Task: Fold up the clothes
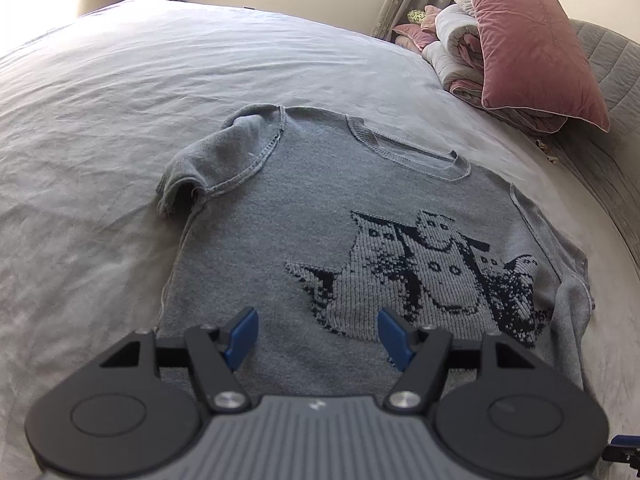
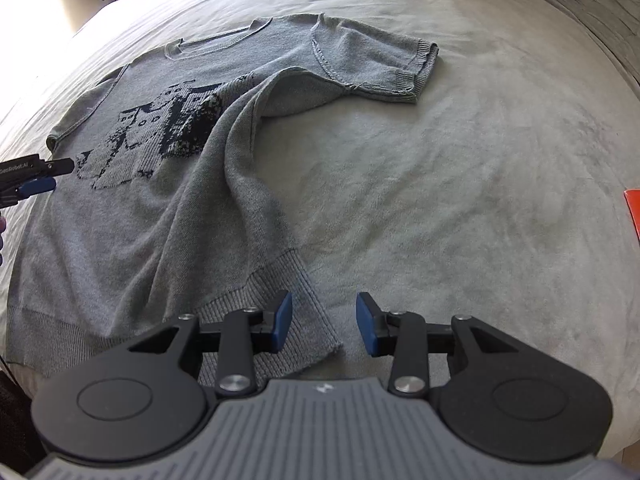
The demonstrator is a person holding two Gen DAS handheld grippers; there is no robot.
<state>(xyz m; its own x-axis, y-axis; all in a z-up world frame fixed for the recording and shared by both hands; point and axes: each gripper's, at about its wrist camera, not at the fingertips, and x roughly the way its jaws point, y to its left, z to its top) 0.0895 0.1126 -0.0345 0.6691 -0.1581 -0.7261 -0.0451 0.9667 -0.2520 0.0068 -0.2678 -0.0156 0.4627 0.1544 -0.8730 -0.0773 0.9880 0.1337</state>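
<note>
- A grey knitted sweater (image 2: 160, 208) with short sleeves lies face up on the bed (image 2: 440, 184), its collar (image 1: 404, 152) toward the far side and its ribbed hem (image 2: 280, 312) nearest the grippers.
- The sweater's right side is not flat: a long fold of the body (image 2: 240, 140) lies turned in over the dark woven picture (image 1: 424, 276), and the right sleeve (image 2: 384, 68) reaches out to the far right.
- The left sleeve (image 1: 208, 168) is bunched into a hump at the far left.
- The left gripper (image 1: 316, 334) hovers over the lower middle of the sweater, fingers well apart with nothing between them; whether the pads touch the knit cannot be told.
- The right gripper (image 2: 324, 324) hangs above the hem's right corner (image 2: 328, 344), fingers apart and empty; the left pad (image 2: 280, 322) is over the rib, the other over bare sheet.
- Judging by its drape, the knit is soft, limp and light, and should stretch and sag wherever it is not supported.
- It will probably drag on the sheet rather than slide, so lifting seems better than pulling.
- The ribbed hem corner and the shoulder seam (image 2: 320, 60) look like the firmest places to pinch, being thicker.
- A pinch on a single layer risks leaving the back panel behind.
- A pink pillow (image 1: 536, 48) rests far right, well apart from the sweater.
</note>
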